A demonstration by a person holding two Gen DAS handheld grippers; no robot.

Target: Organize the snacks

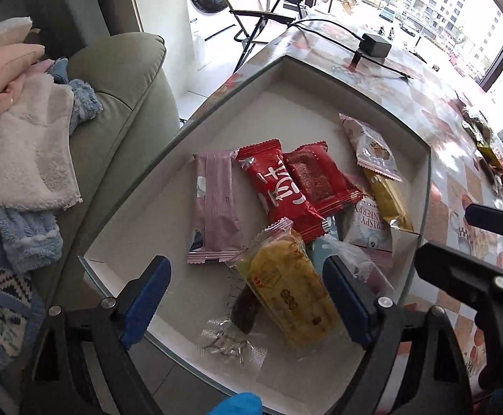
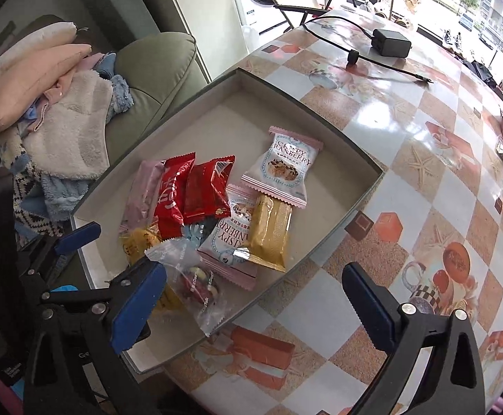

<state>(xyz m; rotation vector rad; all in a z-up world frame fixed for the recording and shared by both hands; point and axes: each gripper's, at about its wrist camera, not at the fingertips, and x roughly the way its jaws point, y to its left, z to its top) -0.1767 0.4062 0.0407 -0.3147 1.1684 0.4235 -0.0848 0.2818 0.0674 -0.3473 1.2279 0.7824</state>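
Left gripper: jaws spread, empty, above the yellow packet at the box's near end. Right gripper: spread, empty, over the near rim. Snacks are heaped mid-box; more packets, beyond the box, are best approached wide.

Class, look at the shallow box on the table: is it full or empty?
Partly full. The box holds a cluster of snack packets near one end, while its far end shows bare floor.

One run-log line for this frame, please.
left claw: open over yellow snack | right claw: open, empty | snacks in box
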